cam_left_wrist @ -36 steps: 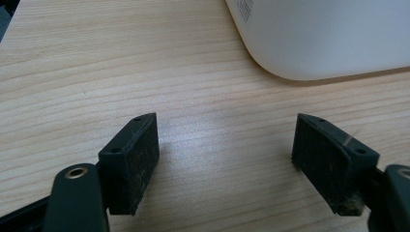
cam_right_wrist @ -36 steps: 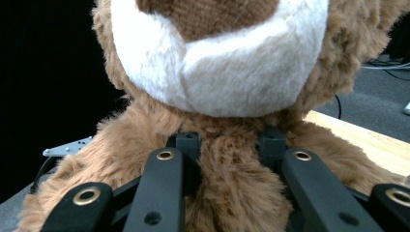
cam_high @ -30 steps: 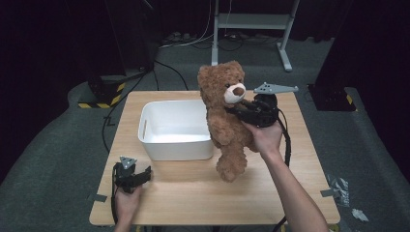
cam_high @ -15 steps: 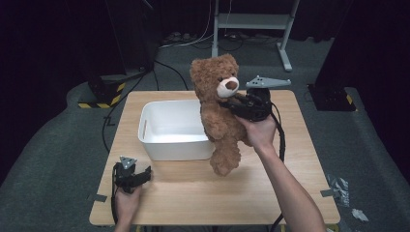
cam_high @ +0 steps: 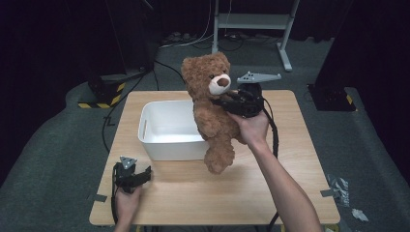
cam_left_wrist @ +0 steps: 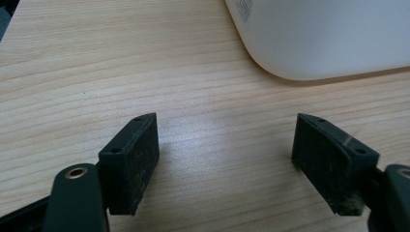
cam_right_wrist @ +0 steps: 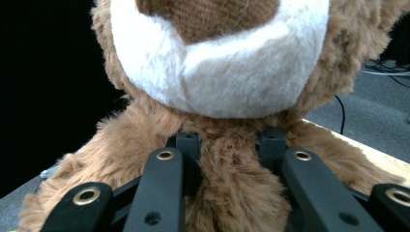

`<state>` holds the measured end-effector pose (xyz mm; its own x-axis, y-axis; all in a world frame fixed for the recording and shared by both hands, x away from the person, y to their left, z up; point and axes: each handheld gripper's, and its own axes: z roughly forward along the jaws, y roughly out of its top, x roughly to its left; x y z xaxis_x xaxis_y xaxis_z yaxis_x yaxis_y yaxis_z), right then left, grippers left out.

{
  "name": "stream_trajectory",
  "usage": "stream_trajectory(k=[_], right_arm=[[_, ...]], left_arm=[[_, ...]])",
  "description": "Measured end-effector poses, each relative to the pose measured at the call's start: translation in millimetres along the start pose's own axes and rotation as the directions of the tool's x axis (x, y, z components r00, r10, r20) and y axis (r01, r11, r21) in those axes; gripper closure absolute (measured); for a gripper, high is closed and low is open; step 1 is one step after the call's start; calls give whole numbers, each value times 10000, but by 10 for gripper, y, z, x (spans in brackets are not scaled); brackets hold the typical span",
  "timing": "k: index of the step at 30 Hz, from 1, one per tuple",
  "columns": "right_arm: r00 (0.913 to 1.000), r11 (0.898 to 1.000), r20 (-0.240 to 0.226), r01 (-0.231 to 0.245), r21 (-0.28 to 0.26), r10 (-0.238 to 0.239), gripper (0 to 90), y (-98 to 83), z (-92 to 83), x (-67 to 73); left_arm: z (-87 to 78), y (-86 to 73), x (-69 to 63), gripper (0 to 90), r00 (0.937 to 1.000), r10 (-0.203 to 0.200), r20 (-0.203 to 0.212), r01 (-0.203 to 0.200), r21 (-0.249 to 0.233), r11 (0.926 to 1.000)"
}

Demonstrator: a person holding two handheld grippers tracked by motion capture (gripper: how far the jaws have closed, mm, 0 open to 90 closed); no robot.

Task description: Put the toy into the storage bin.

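Right gripper point(cam_high: 227, 102) clenched on teddy bear point(cam_high: 212, 108) chest, its pads buried in fur. Left gripper point(cam_left_wrist: 227, 159) released over worktop point(cam_high: 300, 145). Bear overlaps tub point(cam_high: 169, 128) corner.

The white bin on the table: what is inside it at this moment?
The white bin looks empty: in the high view its bare floor and left inner walls show. The teddy bear, held in the right gripper, covers its right edge, so that corner cannot be checked.
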<state>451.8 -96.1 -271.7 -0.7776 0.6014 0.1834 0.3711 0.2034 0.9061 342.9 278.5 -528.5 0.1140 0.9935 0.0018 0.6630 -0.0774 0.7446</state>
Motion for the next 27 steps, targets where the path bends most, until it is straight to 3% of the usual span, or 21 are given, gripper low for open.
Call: stream_trajectory(k=[17, 27], right_arm=[[10000, 10000, -10, 10, 34, -10, 710, 139, 173, 47], [9995, 9991, -29, 315, 277, -314, 711, 205, 330, 143]], left_arm=[[2, -4, -13, 249, 9999, -151, 56, 152, -19, 9999], [-3, -7, -17, 247, 9999, -108, 67, 108, -18, 9999]])
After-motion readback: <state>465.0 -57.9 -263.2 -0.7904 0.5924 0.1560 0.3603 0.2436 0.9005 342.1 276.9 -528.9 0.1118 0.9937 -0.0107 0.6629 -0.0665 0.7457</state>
